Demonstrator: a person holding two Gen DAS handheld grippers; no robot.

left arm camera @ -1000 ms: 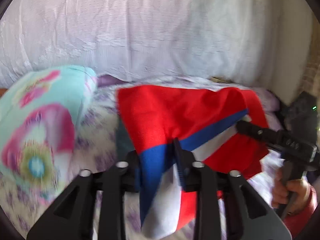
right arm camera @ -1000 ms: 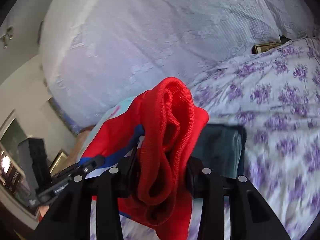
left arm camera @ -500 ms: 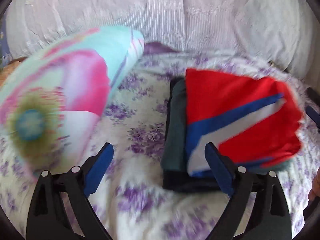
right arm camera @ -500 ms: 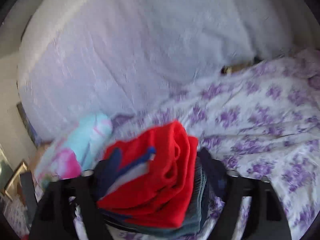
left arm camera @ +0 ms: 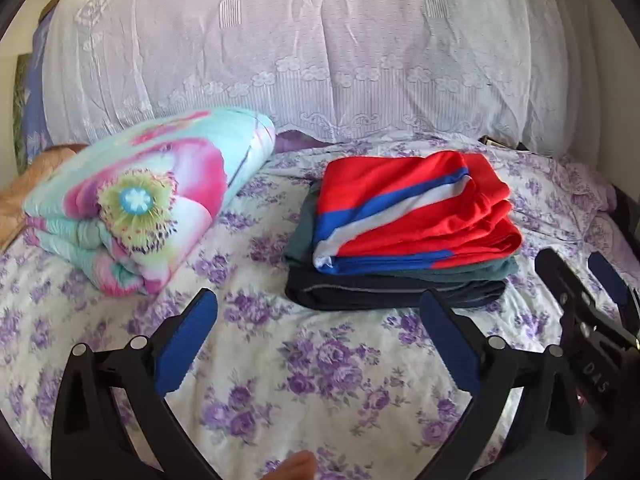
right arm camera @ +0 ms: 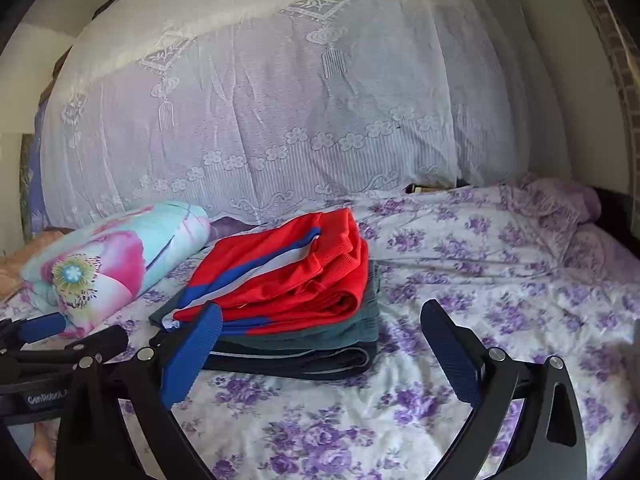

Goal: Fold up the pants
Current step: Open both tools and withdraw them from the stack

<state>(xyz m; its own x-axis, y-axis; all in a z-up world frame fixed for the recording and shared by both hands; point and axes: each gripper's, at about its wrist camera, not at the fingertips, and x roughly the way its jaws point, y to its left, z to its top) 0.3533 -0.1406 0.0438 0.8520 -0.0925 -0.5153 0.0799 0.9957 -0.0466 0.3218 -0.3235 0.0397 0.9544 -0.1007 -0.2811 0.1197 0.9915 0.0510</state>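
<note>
We see both grippers, left gripper [left arm camera: 318, 308] and right gripper [right arm camera: 320, 320], jaws just opened, empty, over the floral bedsheet [left arm camera: 320, 360]; folded red pants [left arm camera: 408, 208] top the stack, lace curtain [left arm camera: 320, 40] behind.

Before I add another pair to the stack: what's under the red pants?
Under the folded red pants lie a grey-green garment and, below it, a dark navy one resting on the floral bedsheet. Only their edges show; anything between the layers is covered.
</note>
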